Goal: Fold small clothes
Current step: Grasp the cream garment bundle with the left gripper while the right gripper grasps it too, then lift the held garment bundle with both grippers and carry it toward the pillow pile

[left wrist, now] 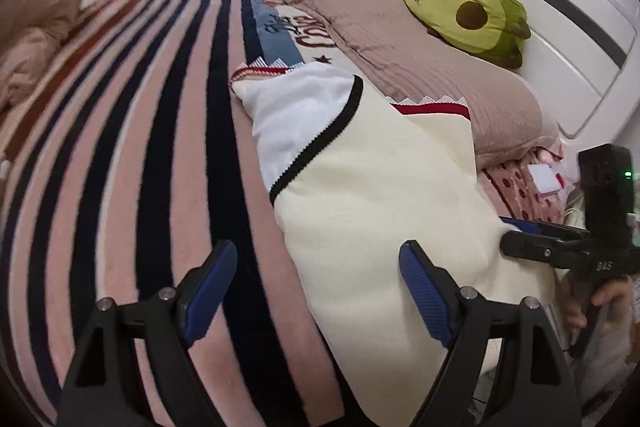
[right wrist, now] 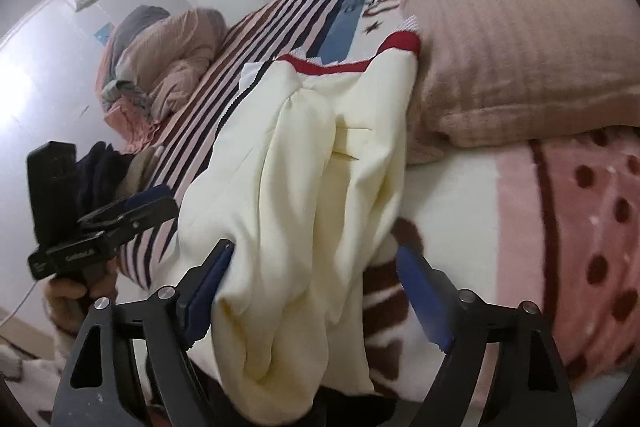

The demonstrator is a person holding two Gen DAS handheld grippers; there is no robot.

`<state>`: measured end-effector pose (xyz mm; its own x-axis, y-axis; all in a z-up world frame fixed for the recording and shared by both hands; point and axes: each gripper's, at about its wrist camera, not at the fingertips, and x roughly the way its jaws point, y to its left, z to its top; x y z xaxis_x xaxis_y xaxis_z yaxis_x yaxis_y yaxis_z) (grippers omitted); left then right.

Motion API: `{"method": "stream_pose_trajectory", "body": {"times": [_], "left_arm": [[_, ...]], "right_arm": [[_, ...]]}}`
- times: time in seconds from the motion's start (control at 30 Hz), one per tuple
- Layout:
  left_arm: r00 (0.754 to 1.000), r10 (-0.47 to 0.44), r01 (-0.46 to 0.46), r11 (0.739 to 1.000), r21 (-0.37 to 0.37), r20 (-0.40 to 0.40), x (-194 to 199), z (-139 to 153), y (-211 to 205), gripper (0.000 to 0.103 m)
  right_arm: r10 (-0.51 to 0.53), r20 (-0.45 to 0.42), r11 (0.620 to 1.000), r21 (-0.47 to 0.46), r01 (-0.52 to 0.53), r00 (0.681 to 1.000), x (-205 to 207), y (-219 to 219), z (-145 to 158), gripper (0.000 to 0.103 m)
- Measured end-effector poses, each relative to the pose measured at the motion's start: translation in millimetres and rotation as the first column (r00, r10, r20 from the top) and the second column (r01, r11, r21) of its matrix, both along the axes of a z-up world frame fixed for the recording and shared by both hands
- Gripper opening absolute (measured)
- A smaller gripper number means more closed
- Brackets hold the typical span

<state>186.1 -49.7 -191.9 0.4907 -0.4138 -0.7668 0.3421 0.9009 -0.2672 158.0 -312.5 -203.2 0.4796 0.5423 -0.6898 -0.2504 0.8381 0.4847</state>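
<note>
Currently the cream garment (left wrist: 384, 195) is laid on the striped blanket (left wrist: 120, 155), alongside the mauve pillow (left wrist: 424, 67). Its long axis runs away from the cameras toward the far end of the bed: the red-trimmed edge (right wrist: 340, 67) points away, while the near end hangs bunched over the bed edge.

Left gripper (left wrist: 320, 291): jaws are spread wide and nothing is held. One finger is over the blanket, the other over the cream cloth, so a grab on the garment's near left edge is probably being lined up.

Right gripper (right wrist: 316, 291): jaws are spread as well, with the bunched near end draped between them. The left blue pad (right wrist: 208, 291) appears to touch the cloth, though blur prevents certainty; no pinch is seen.

The near end is judged to be straddled by both tools so that it can be lifted and carried lengthwise over the far half. The pillow lies just beside the garment's right edge and could snag a fold.
</note>
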Motion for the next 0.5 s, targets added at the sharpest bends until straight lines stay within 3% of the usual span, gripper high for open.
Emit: {"method": "stream_pose_trajectory", "body": {"times": [0.13, 0.23, 0.37, 0.47, 0.5], "left_arm": [[0.997, -0.054, 0.050, 0.997, -0.064, -0.060, 21.2, -11.8, 1.0, 0.080], [0.988, -0.104, 0.086, 0.984, -0.153, -0.116, 34.3, -23.6, 1.0, 0.080], [0.972, -0.150, 0.105, 0.964, -0.243, -0.178, 49.7, -44.4, -5.9, 0.078], [0.965, -0.167, 0.103, 0.952, -0.289, -0.204, 55.2, -54.6, -13.2, 0.068], [0.966, -0.157, 0.096, 0.956, -0.277, -0.207, 56.0, -56.5, -16.2, 0.062]], "right_arm": [[0.020, -0.058, 0.999, 0.037, -0.018, 0.998, 21.2, 4.7, -11.0, 0.085], [0.043, -0.097, 0.999, 0.027, -0.041, 0.994, 32.2, 10.7, -24.8, 0.088], [0.076, -0.076, 0.996, 0.056, -0.072, 0.994, 41.4, 13.9, -28.0, 0.092], [0.128, -0.060, 0.990, 0.074, -0.123, 0.990, 47.5, 23.0, -30.3, 0.082], [0.148, -0.058, 0.987, 0.078, -0.143, 0.987, 49.4, 27.2, -32.0, 0.070]]}}
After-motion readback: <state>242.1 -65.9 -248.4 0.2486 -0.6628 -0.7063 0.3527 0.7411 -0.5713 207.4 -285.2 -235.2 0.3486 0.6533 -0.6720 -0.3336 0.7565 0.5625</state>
